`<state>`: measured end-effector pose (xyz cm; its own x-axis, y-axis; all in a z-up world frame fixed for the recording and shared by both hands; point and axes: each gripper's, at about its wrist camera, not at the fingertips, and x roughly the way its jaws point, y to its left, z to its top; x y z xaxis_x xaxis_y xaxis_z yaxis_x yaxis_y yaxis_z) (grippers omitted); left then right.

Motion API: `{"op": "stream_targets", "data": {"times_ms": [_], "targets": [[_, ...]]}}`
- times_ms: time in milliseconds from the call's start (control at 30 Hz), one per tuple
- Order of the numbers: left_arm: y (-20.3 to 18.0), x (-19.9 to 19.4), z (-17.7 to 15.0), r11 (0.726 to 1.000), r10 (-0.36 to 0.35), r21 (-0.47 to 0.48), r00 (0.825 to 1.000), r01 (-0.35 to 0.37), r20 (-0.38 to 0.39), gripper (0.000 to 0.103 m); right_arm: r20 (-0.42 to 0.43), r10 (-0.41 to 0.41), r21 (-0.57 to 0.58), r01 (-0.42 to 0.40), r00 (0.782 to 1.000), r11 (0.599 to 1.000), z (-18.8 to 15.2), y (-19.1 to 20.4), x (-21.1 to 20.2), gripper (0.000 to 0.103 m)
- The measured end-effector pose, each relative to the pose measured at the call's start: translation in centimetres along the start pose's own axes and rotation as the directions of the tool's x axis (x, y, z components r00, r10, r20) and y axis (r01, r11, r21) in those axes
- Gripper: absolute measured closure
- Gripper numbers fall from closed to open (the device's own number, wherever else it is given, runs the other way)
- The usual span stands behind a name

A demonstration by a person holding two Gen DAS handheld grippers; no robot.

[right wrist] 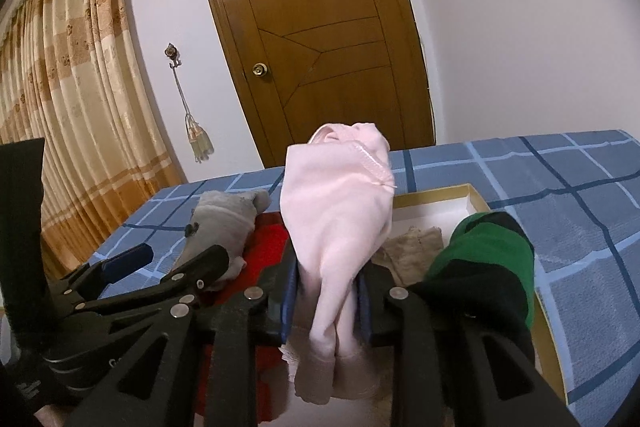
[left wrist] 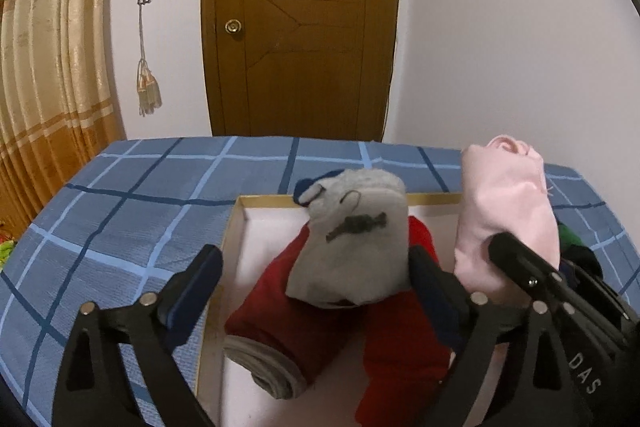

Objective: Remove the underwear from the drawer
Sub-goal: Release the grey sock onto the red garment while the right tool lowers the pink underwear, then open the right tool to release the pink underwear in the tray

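Through my left camera, my left hand-held gripper [left wrist: 312, 267] stands wide apart over the drawer [left wrist: 240, 227], a shallow white tray lying on the blue checked bed [left wrist: 120, 207]. A grey rolled piece of underwear [left wrist: 352, 239] sits between the fingers, against the right one only, so nothing is gripped; it leans on a red garment [left wrist: 288, 315]. If I lift now it stays behind or tips over, because the fingers are not pressing on it.

Through my right camera, my right hand-held gripper [right wrist: 326, 291] is narrow and pinched on a pink piece of underwear [right wrist: 336, 211], which stands up above the drawer rim [right wrist: 476, 195]. The hold is on the lower bunched part only, and the loose tail hangs below the fingers. That thin pinch could slip as I carry it, and the tail may snag the green garment [right wrist: 488, 259] just beside it. My two tools are close together, so they may knock each other.
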<state>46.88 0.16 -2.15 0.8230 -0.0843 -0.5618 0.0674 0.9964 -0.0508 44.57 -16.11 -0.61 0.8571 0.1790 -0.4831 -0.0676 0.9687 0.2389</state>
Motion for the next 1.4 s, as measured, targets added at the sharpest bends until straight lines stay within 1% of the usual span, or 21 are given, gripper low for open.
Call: {"op": "stream_targets", "data": {"times_ms": [33, 100, 167, 233, 267, 300, 367, 500, 567, 700, 800, 867, 1000, 1067, 1167, 1267, 1367, 1400], "targets": [[0.1, -0.2, 0.0, 1.000, 0.001, -0.004, 1.000, -0.001, 0.014, 0.000, 0.007, 0.007, 0.005, -0.007, 1.000, 1.000, 0.0, -0.1, -0.2, 0.073], [0.3, -0.9, 0.1, 1.000, 0.010, -0.005, 0.998, -0.010, 0.060, 0.001, 0.035, 0.030, 0.027, -0.031, 0.999, 0.999, 0.1, -0.4, -0.8, 0.069], [0.2, -1.4, 0.2, 1.000, 0.020, 0.001, 0.996, -0.021, 0.092, 0.001, 0.085, 0.063, 0.044, -0.067, 0.994, 0.997, 0.3, -0.6, -1.8, 0.048], [0.1, -1.8, 0.2, 1.000, 0.024, 0.009, 0.994, -0.026, 0.110, 0.001, 0.163, 0.070, 0.033, -0.076, 0.984, 0.997, 0.4, -0.4, -3.3, 0.038], [0.0, -2.0, 0.2, 1.000, 0.024, 0.015, 0.993, -0.026, 0.120, 0.001, 0.213, 0.066, 0.016, -0.071, 0.975, 0.997, 0.4, -0.1, -4.2, 0.037], [-0.1, -2.1, 0.1, 0.999, 0.027, 0.021, 0.992, -0.029, 0.125, 0.001, 0.239, 0.060, 0.003, -0.063, 0.969, 0.998, 0.4, 0.0, -4.7, 0.036], [-0.1, -2.2, 0.1, 0.999, 0.029, 0.028, 0.991, -0.033, 0.133, 0.001, 0.258, 0.025, -0.025, -0.020, 0.966, 1.000, 0.3, 0.6, -5.0, 0.036], [0.1, -3.0, -0.2, 0.999, 0.025, 0.019, 0.986, -0.029, 0.166, 0.001, 0.234, 0.004, -0.032, 0.004, 0.972, 0.999, 0.0, 1.0, -4.6, 0.036], [0.1, -3.4, -0.4, 0.999, 0.027, 0.018, 0.983, -0.031, 0.181, 0.001, 0.249, 0.000, -0.039, 0.010, 0.968, 0.999, -0.2, 1.1, -4.9, 0.036], [0.3, -4.6, -0.9, 1.000, 0.026, 0.009, 0.974, -0.029, 0.224, 0.001, 0.297, -0.031, -0.050, 0.048, 0.954, 0.998, -0.5, 1.4, -6.0, 0.036], [0.6, -5.1, -1.3, 1.000, 0.027, -0.007, 0.971, -0.026, 0.239, 0.001, 0.314, -0.041, -0.045, 0.058, 0.949, 0.997, -0.9, 1.2, -6.7, 0.036], [0.9, -5.4, -1.6, 1.000, 0.016, -0.020, 0.968, -0.012, 0.251, 0.001, 0.307, -0.042, -0.037, 0.056, 0.951, 0.998, -1.0, 1.1, -6.9, 0.036], [0.9, -5.9, -1.9, 0.999, 0.036, -0.017, 0.961, -0.033, 0.275, 0.001, 0.304, -0.065, -0.008, 0.071, 0.950, 0.997, -1.6, 0.8, -7.8, 0.036], [0.7, -6.1, -2.4, 0.999, 0.045, -0.005, 0.958, -0.045, 0.283, 0.001, 0.309, -0.076, 0.009, 0.077, 0.948, 0.997, -1.8, 0.5, -8.2, 0.036], [-0.1, -6.4, -3.0, 0.997, 0.048, 0.038, 0.954, -0.062, 0.295, 0.001, 0.322, -0.100, 0.025, 0.097, 0.941, 0.995, -2.0, 0.3, -8.7, 0.036], [-0.7, -6.8, -3.6, 0.995, 0.041, 0.072, 0.956, -0.064, 0.290, 0.001, 0.320, -0.100, 0.025, 0.097, 0.942, 0.995, -2.1, 0.4, -8.9, 0.036], [-0.4, -7.6, -3.9, 0.997, 0.040, 0.053, 0.951, -0.059, 0.306, 0.001, 0.330, -0.102, 0.016, 0.103, 0.938, 0.995, -2.3, 0.6, -9.5, 0.036], [-0.1, -7.7, -4.0, 0.998, 0.046, 0.034, 0.953, -0.059, 0.298, 0.001, 0.336, -0.102, 0.012, 0.104, 0.936, 0.994, -2.4, 0.8, -9.7, 0.036]]}}
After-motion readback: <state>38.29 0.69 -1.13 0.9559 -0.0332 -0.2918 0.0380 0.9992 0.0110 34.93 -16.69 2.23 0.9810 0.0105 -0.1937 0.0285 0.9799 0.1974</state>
